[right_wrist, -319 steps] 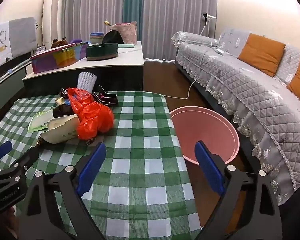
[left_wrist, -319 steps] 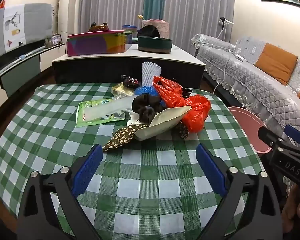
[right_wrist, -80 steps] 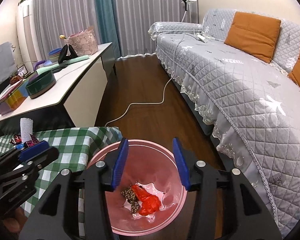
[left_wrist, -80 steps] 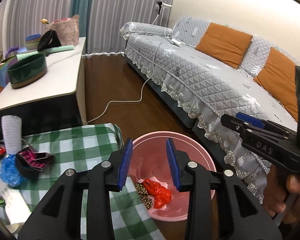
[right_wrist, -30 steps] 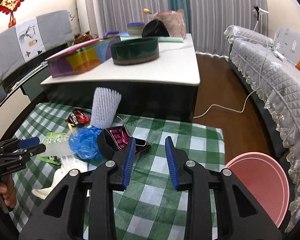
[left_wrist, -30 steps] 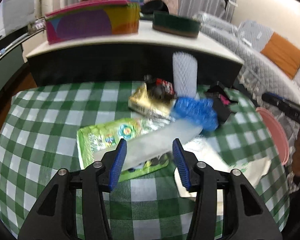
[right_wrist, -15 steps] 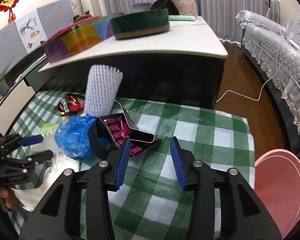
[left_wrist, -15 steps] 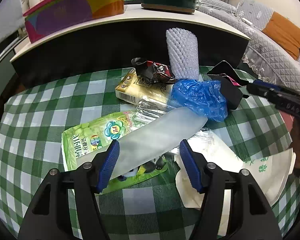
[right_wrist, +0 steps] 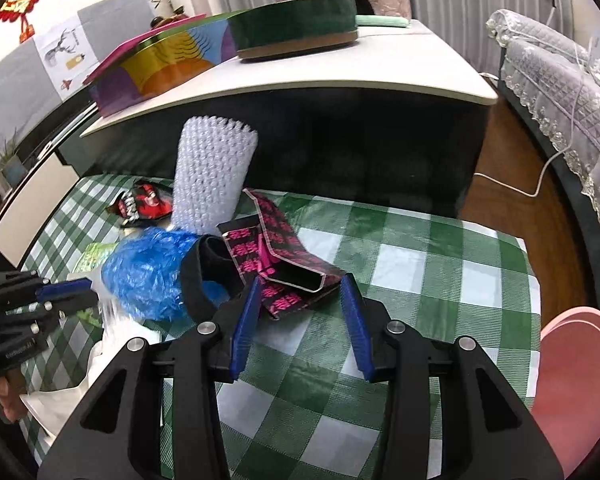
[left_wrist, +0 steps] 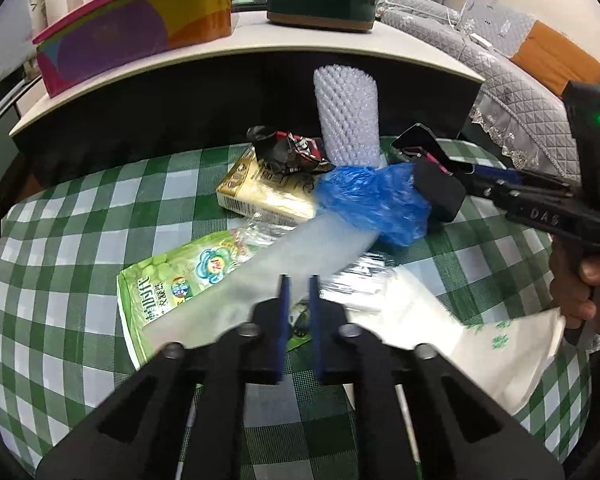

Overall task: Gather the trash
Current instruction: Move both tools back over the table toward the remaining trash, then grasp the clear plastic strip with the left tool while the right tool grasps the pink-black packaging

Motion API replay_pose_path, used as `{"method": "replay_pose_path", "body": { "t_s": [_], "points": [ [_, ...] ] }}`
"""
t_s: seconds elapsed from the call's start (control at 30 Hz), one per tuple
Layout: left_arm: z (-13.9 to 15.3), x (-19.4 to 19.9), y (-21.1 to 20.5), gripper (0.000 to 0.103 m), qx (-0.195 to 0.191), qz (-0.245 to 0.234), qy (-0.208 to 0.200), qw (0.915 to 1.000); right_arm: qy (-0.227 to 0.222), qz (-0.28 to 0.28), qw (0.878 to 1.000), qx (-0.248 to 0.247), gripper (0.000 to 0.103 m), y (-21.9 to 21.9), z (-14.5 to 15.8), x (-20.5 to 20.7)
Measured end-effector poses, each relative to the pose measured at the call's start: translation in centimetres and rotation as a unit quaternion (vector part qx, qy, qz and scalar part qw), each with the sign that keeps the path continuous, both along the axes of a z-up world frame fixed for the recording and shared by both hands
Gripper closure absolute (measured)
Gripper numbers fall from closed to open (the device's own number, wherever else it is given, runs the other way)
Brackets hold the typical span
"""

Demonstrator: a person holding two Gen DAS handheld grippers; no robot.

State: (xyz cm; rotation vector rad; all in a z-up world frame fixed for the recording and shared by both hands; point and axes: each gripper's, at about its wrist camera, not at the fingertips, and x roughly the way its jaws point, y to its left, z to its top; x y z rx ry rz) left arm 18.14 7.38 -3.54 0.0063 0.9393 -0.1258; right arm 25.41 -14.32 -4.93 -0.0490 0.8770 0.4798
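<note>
I kept the checked table (left_wrist: 80, 240) in view, trash heaped mid-table, pink bin (right_wrist: 572, 384) off its right edge by the sofa. Left gripper (left_wrist: 298, 300) had its jaws pinched narrow on the frosted plastic sleeve (left_wrist: 300, 248); best lifted slowly so it doesn't slip. Right gripper (right_wrist: 298, 292) stood half-wide, empty, at the black-and-pink box (right_wrist: 276, 268).

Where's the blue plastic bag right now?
In both wrist views the blue plastic bag lies mid-pile on the checked table, just in front of the white foam net sleeve and beside the black box.
</note>
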Motion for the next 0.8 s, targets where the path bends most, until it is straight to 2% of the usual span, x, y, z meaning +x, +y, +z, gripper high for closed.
{"method": "replay_pose_path", "body": {
  "t_s": [0.27,0.33,0.37,0.4,0.43,0.6,0.8],
  "points": [
    [0.6,-0.4,1.0,0.103,-0.017,0.003,-0.005,0.9998,-0.019,0.004,0.999,-0.038,0.061,0.6,0.2,-0.1],
    [0.3,-0.4,1.1,0.1,-0.019,0.003,-0.002,0.9998,-0.022,0.007,0.999,-0.048,0.057,0.8,0.2,-0.1],
    [0.1,-0.4,1.1,0.09,-0.013,0.007,-0.003,0.9999,-0.026,0.008,0.998,-0.054,0.051,0.8,0.2,-0.1],
    [0.1,-0.3,1.1,0.068,-0.01,0.009,-0.004,0.9999,-0.031,0.01,0.998,-0.061,0.048,0.9,0.2,-0.1],
    [0.2,-0.2,1.1,0.052,-0.007,0.013,-0.008,0.9999,-0.034,0.013,0.997,-0.066,0.048,1.0,0.2,-0.1],
    [0.2,0.5,0.5,0.044,-0.014,0.011,-0.012,0.9998,-0.045,0.02,0.995,-0.088,0.047,1.5,0.3,0.1],
    [-0.6,1.5,-0.3,0.043,-0.002,0.012,0.001,0.9999,-0.049,0.028,0.993,-0.104,0.047,1.9,0.0,0.5]
  ]
}}
